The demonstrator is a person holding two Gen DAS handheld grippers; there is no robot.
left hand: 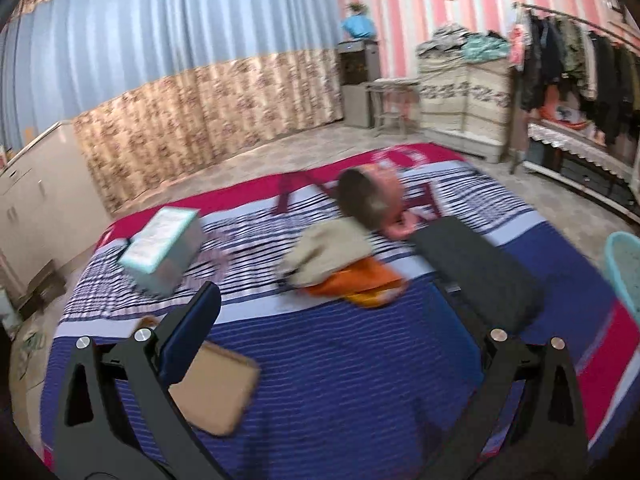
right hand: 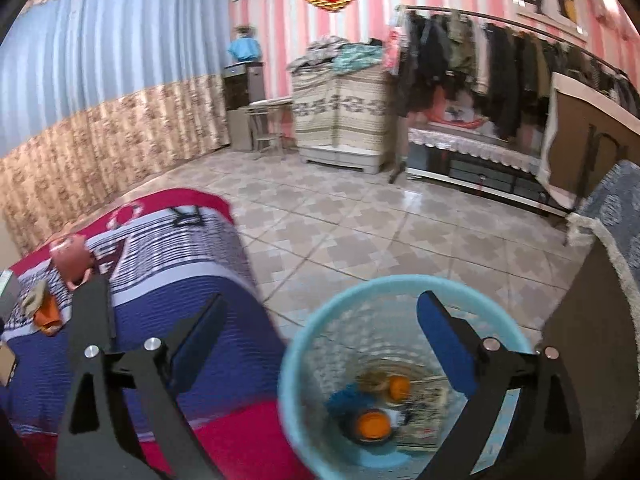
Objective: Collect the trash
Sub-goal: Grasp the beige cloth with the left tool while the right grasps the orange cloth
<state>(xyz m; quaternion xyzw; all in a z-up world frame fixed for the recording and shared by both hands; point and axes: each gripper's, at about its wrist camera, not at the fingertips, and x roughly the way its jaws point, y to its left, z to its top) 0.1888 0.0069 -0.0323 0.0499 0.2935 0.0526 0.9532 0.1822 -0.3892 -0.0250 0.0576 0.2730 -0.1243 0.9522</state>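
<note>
While the trash is spread across the striped bedspread (left hand: 360, 360), the pieces differ in how they should be taken. Farthest left in the left wrist view lies a pale teal carton (left hand: 164, 250), tipped on one edge; it looks light and stiff, so I judge a hold across its narrow sides would serve, with little squeeze needed. Nearer, just beside the left gripper's blue finger pad (left hand: 192, 340), a flat brown cardboard piece (left hand: 216, 392) lies on the cloth; thin and flat, it probably has to be caught by an edge. The left gripper (left hand: 340, 320) stands wide open over the bed with nothing between its pads. Toward the middle sit a beige crumpled wrapper (left hand: 328, 252) on an orange wrapper (left hand: 360, 288): soft, light, likely slippery film, best pinched at a raised fold. Behind them lies a rounded pinkish-brown object (left hand: 372, 200), too blurred to name. At the far right edge shows the rim of the light blue basket (left hand: 624, 272).

From the right wrist view, the right gripper (right hand: 320, 344) hangs over that basket (right hand: 304, 340), which stands on the tiled floor (right hand: 360, 232) beside the bed, its pads spread wide and empty. Inside lie orange pieces (right hand: 374, 426) and something dark blue (right hand: 346, 402), blurred.
</note>
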